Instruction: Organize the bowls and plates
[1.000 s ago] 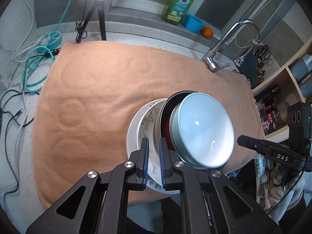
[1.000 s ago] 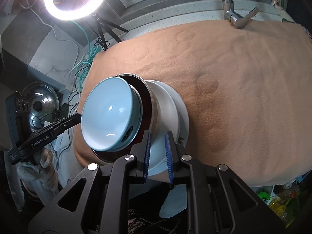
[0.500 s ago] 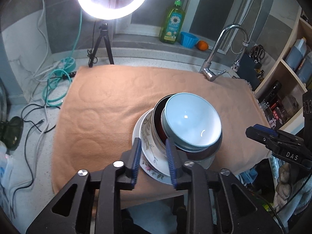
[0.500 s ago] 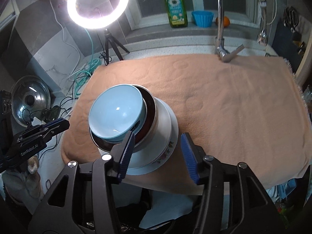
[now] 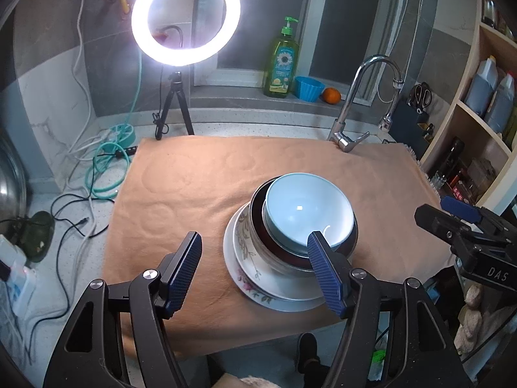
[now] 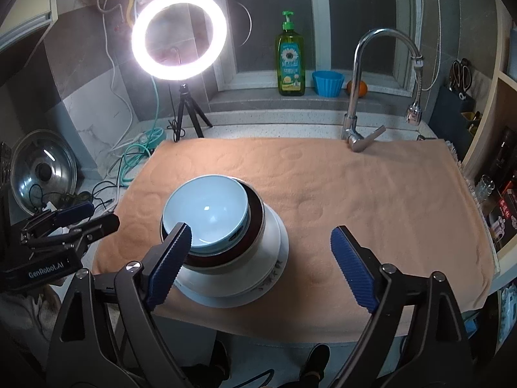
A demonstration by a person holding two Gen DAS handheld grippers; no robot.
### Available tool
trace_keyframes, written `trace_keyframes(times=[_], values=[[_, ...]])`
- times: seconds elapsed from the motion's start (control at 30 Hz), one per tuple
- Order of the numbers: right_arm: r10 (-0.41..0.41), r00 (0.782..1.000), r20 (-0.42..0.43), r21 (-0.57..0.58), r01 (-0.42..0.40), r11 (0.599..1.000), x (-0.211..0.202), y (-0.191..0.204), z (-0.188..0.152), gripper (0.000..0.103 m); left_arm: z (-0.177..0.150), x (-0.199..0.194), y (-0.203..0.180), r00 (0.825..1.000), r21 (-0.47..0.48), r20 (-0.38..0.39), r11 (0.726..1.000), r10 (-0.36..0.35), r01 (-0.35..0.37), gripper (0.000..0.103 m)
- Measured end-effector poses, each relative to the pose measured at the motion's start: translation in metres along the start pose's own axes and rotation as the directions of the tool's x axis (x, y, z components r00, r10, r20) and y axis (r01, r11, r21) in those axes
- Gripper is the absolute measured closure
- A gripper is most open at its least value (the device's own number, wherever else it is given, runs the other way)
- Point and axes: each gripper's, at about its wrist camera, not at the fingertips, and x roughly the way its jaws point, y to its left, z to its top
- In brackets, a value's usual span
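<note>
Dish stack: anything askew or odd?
Slightly. The light blue bowl sits off-centre in the dark red-lined bowl, shifted toward the person's left, and the floral plate lies near the orange towel's front edge. Nothing looks spilled or broken.

towel (image 6: 371, 200) right of dish stack (image 6: 226, 242) – bare | far edge – faucet (image 6: 358, 97) | left – cables (image 5: 106, 174)

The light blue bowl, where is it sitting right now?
The light blue bowl sits atop the stack, nested in a dark bowl on the floral plate, on the towel's near edge.
</note>
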Motion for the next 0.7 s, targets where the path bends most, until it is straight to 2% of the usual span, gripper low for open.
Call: trace_keyframes(times=[0.7], values=[[-0.002, 0.999, 0.035, -0.012, 0.003, 1.0, -0.0066, 0.0026, 0.0032, 0.008, 0.0047, -0.0064, 0.0013, 1.0, -0.015, 0.013, 1.0, 0.015, -0.015, 0.035]])
